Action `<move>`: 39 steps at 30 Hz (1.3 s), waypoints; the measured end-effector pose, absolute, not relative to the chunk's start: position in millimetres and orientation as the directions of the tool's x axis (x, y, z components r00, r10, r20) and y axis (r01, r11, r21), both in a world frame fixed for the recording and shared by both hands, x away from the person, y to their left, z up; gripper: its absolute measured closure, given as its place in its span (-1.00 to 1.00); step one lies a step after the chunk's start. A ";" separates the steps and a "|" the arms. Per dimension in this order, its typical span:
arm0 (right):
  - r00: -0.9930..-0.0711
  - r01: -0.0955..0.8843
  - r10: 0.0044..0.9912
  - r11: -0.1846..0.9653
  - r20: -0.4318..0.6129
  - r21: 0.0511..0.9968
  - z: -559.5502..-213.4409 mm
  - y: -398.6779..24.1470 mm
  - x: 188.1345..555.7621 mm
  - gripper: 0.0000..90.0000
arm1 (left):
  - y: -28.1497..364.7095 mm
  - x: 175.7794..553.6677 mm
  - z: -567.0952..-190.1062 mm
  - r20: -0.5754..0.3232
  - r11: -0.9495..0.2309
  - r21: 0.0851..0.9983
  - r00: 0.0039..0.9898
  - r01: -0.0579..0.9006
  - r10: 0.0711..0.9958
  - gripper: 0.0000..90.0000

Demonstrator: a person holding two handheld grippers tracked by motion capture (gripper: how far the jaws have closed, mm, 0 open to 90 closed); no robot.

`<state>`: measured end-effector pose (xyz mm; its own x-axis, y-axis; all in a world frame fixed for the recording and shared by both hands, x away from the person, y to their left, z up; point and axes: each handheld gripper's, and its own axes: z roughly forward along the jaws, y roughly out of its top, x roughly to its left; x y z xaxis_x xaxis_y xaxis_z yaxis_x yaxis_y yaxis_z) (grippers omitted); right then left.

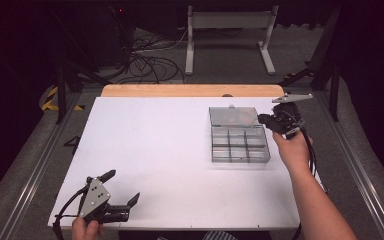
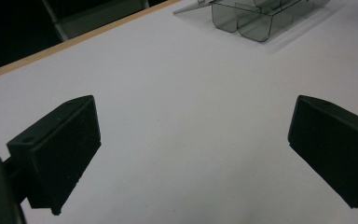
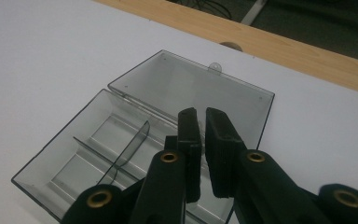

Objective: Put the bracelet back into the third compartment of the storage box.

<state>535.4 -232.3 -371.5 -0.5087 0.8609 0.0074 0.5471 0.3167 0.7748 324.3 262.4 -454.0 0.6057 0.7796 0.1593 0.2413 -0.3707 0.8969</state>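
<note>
- White tabletop (image 1: 170,150) with a wooden strip along its far edge carries everything; beyond it lie a dark floor, loose cables and a pale metal stand.
- Sitting on the right half of that surface, towards the far edge, is a clear smoky compartment box (image 1: 240,143), its hinged lid (image 1: 232,116) thrown open and lying flat on the far side of the tray.
- Seen from the high view, box and lid together run away from the person, with the hinge line crossing left to right between tray and lid.
- Dividers split the tray into small cells, and those I can see look empty.
- Just at the lid's right corner is the right gripper (image 1: 263,119), its jaws drawn nearly together with only a thin slit between them.
- In the right gripper view that gripper (image 3: 199,140) points across the hinge towards the lid (image 3: 200,91); whether the tips touch the plastic I cannot tell, and nothing looks pinched between them.
- Any closing of the lid would, I judge, turn on the hinge, swinging the lid back over the tray towards the person.
- Well apart, at the near left corner of the table, the left gripper (image 1: 122,187) has its jaws spread wide over bare surface, holding nothing, so the right hand is plainly the nearer one.
</note>
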 end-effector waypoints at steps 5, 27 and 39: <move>-0.501 0.560 0.865 0.307 0.020 0.769 -381.3 -233.3 536.6 0.90 | 261.6 324.4 -454.4 0.157 -0.370 0.897 0.608 0.243 0.779 -0.93; -0.481 0.609 0.874 0.276 0.069 0.744 -410.4 -234.0 544.5 0.90 | 261.5 325.0 -454.9 0.159 -0.374 0.895 0.609 0.244 0.777 -0.93; -0.482 0.625 0.872 0.277 0.081 0.730 -419.9 -232.4 546.8 0.89 | 260.9 325.2 -455.1 0.160 -0.376 0.894 0.609 0.245 0.777 -0.93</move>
<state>546.8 -232.4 -419.9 -0.4818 0.8725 0.0814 0.6247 0.2768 0.7302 325.2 260.9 -455.1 0.6087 0.7771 0.1601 0.2445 -0.3757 0.8939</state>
